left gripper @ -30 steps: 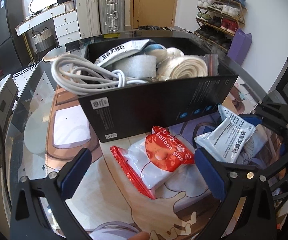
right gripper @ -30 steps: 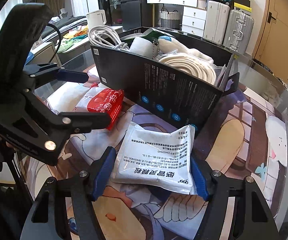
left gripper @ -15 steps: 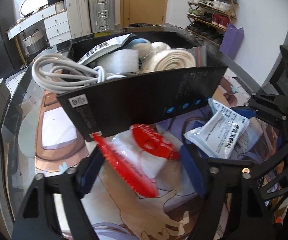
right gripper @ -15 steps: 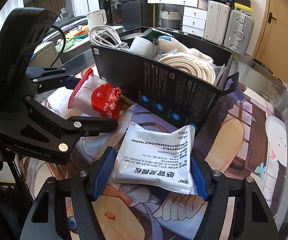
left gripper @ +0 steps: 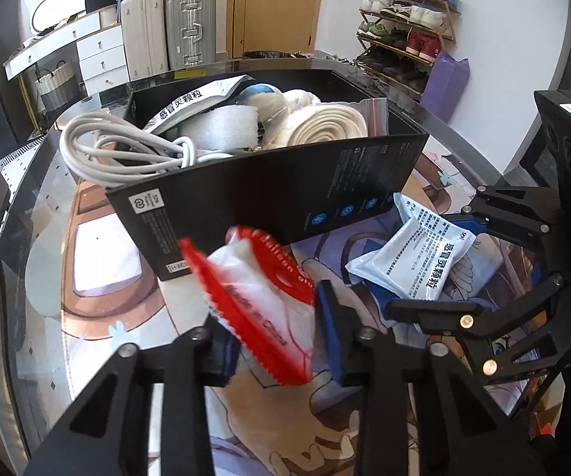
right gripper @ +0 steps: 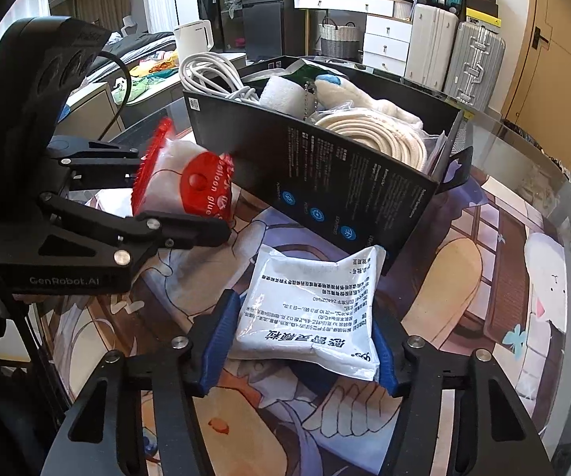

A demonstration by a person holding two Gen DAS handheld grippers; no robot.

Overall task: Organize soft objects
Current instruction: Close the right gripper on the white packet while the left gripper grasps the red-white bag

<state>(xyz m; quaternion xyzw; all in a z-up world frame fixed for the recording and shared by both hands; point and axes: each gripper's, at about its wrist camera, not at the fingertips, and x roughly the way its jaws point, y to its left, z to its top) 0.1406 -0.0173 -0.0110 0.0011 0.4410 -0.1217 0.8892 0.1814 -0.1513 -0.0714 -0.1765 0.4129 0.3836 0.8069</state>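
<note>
1. Lifted since the earlier frames, the red-and-white balloon glue bag now hangs off the cartoon-print mat, pinched between the blue pads of the left gripper, whose jaws have closed from wide apart to tight on it.
2. Its long axis runs near-to-far in the left wrist view, with the red serrated edge on the left and the round red label toward the black box.
3. The bag hangs just in front of the box's near wall, near its left corner.
4. The white medicine sachet lies flat on the mat between the right gripper pads — both pads touch its sides, and its printed end points toward the camera.
5. Only the right wrist view shows the left gripper from the side, with the bag clear of the mat.
6. Only the left wrist view shows the "Made in China" print on the bag — and the white cable spilling over the box's left corner.
</note>
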